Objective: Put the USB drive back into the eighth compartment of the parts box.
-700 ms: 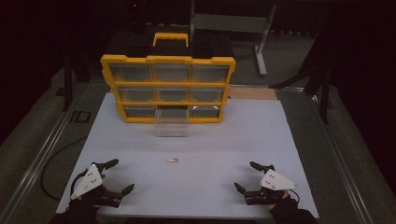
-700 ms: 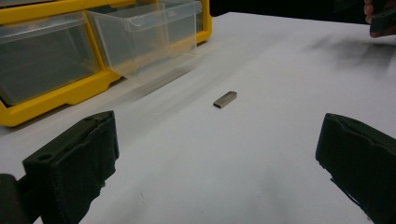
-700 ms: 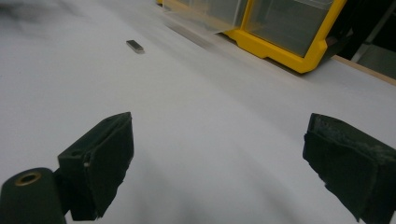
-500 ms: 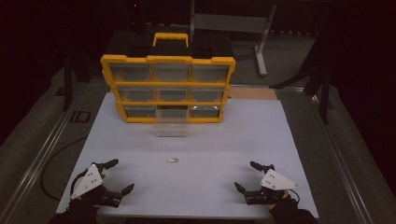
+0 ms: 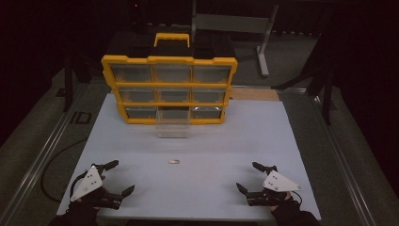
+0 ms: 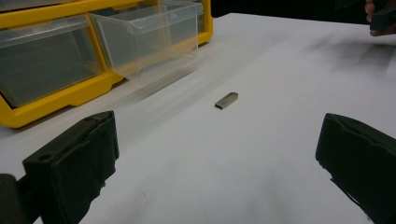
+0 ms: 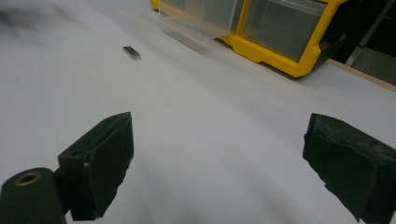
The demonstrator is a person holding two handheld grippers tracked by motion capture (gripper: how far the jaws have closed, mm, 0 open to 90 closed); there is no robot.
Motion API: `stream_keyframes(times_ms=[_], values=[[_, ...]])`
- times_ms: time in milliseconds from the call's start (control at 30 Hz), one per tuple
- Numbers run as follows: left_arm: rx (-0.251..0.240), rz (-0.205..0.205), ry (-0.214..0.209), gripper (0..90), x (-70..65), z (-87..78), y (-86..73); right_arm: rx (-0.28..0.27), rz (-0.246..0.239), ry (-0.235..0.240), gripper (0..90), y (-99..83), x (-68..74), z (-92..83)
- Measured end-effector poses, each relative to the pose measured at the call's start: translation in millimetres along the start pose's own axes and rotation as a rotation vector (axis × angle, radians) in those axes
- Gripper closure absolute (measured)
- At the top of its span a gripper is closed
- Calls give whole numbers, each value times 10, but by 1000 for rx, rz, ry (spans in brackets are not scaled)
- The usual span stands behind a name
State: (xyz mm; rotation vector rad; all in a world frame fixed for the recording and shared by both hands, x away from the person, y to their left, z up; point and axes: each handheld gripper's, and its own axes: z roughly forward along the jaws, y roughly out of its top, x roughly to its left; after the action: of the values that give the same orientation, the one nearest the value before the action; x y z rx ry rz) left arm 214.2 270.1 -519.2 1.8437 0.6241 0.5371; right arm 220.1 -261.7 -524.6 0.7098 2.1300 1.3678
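So the thing to grab here looks like the little metal bar (image 5: 173, 162), flat on the white table (image 5: 282, 141) about midway between the two grippers and a bit farther out from them. My guess is it's light, stiff and kind of slick, and it sits so low that the jaws would have to come right down to the tabletop and pinch it across its narrow sides. It could easily skate away if nudged.

The left gripper (image 5: 117, 178) and right gripper (image 5: 249, 177) both sit near the front edge, jaws spread wide, holding nothing, well apart from the bar.

Behind it is a yellow drawer cabinet (image 5: 169, 89) with one clear drawer (image 5: 173, 125) pulled out at bottom middle, probably where the bar goes.
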Motion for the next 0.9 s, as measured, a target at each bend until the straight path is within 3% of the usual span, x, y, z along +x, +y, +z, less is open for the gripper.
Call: stream_keyframes(times_ms=[400, 900], values=[[14, 13, -18, 3, -26, -18, 119, 4, -3, -2, 89, 7, 6, 6], [21, 45, -40, 3, 42, -55, 404, 5, 0, 0, 89, 13, 2, 12]])
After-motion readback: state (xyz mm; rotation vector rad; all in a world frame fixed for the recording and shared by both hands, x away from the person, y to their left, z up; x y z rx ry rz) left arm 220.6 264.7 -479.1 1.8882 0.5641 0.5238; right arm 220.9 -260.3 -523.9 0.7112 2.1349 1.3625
